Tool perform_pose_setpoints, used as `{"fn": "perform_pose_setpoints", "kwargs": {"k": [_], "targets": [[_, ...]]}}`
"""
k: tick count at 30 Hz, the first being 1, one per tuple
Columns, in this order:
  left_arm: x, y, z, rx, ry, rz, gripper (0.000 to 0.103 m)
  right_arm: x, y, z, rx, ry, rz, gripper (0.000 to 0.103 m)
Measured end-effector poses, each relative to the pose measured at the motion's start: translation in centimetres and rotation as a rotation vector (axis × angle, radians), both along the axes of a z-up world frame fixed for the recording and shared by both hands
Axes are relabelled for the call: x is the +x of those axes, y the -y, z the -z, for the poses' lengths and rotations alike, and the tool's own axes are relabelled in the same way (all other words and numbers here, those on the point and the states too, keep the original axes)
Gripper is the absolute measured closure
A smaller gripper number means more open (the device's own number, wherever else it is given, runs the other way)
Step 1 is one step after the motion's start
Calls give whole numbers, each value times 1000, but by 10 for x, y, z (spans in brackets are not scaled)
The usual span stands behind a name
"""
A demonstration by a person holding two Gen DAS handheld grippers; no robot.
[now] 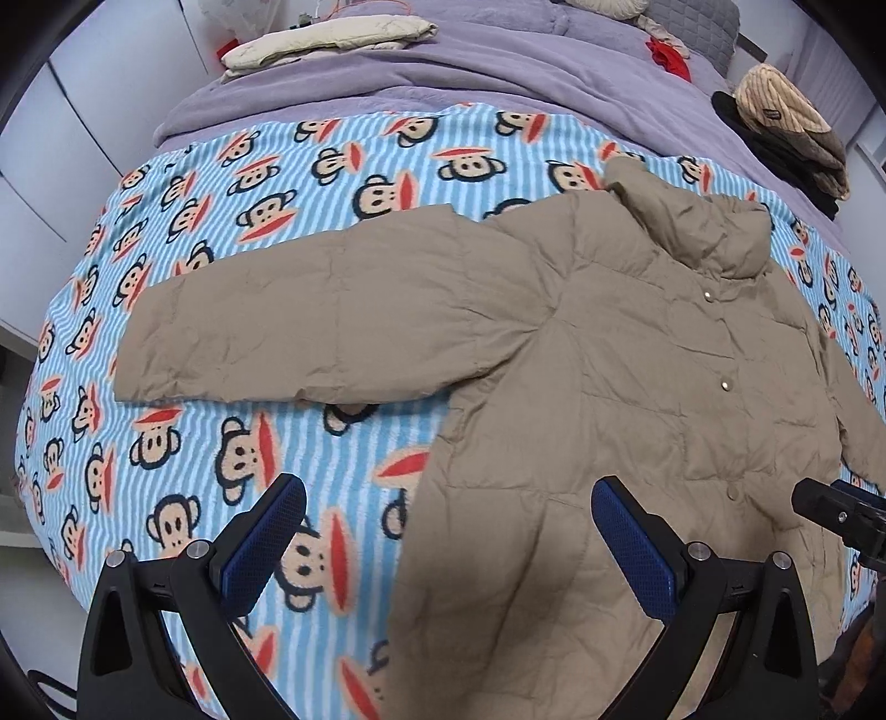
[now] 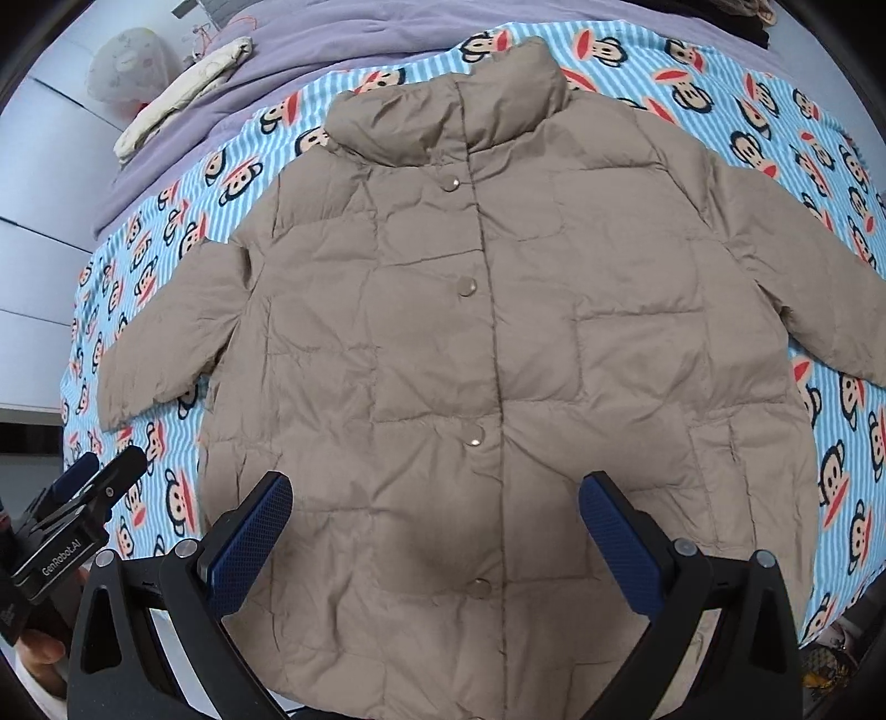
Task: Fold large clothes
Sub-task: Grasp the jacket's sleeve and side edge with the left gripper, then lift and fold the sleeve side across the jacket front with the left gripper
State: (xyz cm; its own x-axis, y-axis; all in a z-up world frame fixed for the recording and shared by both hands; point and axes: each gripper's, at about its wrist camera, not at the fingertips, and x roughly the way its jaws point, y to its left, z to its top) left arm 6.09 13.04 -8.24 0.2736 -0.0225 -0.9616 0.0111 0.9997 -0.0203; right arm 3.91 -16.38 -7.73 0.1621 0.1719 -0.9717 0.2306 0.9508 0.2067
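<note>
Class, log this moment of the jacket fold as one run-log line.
stage: pre-fold | jacket: flat, snapped shut, sleeves spread | left tool: open, empty | right tool: open, empty

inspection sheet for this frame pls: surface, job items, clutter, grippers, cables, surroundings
Surface: blue striped monkey-print fleece blanket over a lilac bed cover.
Job's things: tan quilted puffer jacket lying flat, front up, snaps closed, both sleeves spread out, unfolded.
Clutter: folded cream garment, stack of dark and beige striped clothes, red item, all apart from the jacket.
Grippers: left gripper open, hovering at the jacket's side edge; right gripper open above the lower front.
Cables: nothing seen.
Surroundings: white cabinet panels.
</note>
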Motion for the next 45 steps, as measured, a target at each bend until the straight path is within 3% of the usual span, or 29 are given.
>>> {"fn": "perform_pose_setpoints", "kwargs": {"k": [4, 7, 15, 21, 23, 25, 26, 27, 28, 30, 32, 34, 39, 45], "targets": [[14, -44, 15, -38, 16, -48, 0, 20, -34, 4, -19, 6, -54, 0], [25, -89, 36, -103, 3, -156, 0, 33, -61, 13, -53, 1, -96, 0], [44, -202, 114, -417, -7, -448, 0, 53, -113, 43, -48, -28, -179, 0], [76, -237, 144, -537, 63, -625, 0, 68, -137, 54, -62, -20, -233, 0], [85, -243, 144, -522, 92, -663, 6, 73, -141, 57, -63, -12, -239, 0], [92, -248, 144, -487, 92, -685, 42, 78, -144, 59, -57, -4, -239, 0], [94, -250, 146, -485, 90, -691, 53, 82, -145, 60, -53, 2, -238, 0], [94, -253, 148, -503, 94, -695, 75, 85, -147, 61, -51, 8, -236, 0], [94, -258, 149, -535, 103, -692, 89, 88, -149, 62, -47, 14, -234, 0], [93, -263, 145, -555, 126, -689, 92, 96, -154, 63, -34, 34, -225, 3], [92, -262, 132, -546, 168, -655, 95, 101, -157, 63, -20, 58, -216, 25], [92, -259, 115, -533, 215, -609, 95, 109, -160, 66, 29, 78, -205, 74], [92, -243, 57, -522, 344, -473, 95, 128, -173, 85, 118, 129, -192, 79], [106, -180, -4, -558, 435, -282, 95, 136, -185, 126, 160, 73, -183, 80]]}}
